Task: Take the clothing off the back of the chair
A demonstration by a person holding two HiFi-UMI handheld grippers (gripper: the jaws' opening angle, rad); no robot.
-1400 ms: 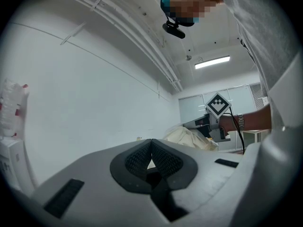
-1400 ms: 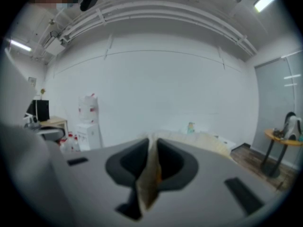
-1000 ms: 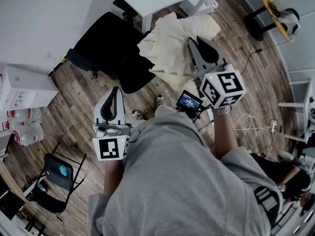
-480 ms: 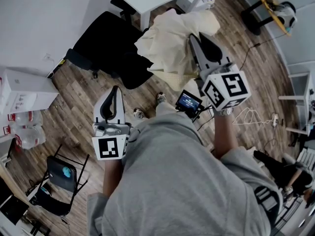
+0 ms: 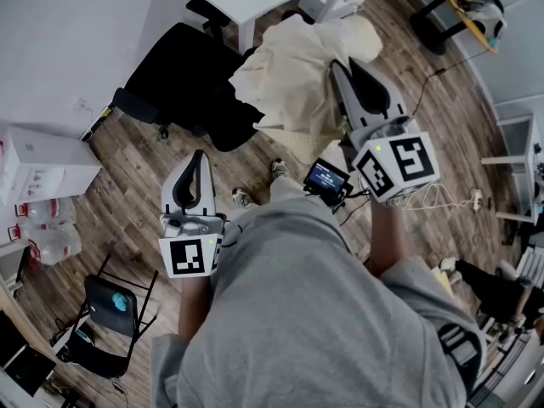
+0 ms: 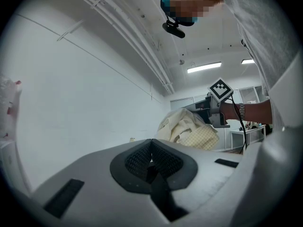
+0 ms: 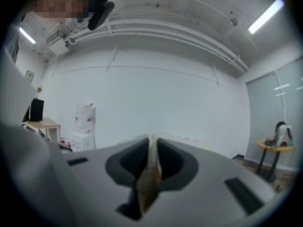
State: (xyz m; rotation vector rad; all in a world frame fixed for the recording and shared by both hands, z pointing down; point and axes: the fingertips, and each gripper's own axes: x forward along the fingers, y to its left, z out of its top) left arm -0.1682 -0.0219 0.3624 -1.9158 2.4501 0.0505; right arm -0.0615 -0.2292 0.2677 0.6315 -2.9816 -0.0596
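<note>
Head view: the right tool (image 5: 340, 68) is clamped on a fold of the cream clothing (image 5: 289, 75), which hangs bunched from it just beside the black chair (image 5: 183, 70). The left tool (image 5: 200, 155) is well apart from both, its jaws pressed together on nothing.

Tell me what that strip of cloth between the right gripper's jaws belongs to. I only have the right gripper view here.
Observer: In the head view the right gripper is clamped on a bunched cream garment.
Operator: Is it off the chair?
Observer: In the head view its edge overlaps the black chair. I cannot tell whether they touch.
Operator: And the left gripper?
Observer: The left gripper is shut with nothing between its jaws, apart from the garment.
</note>
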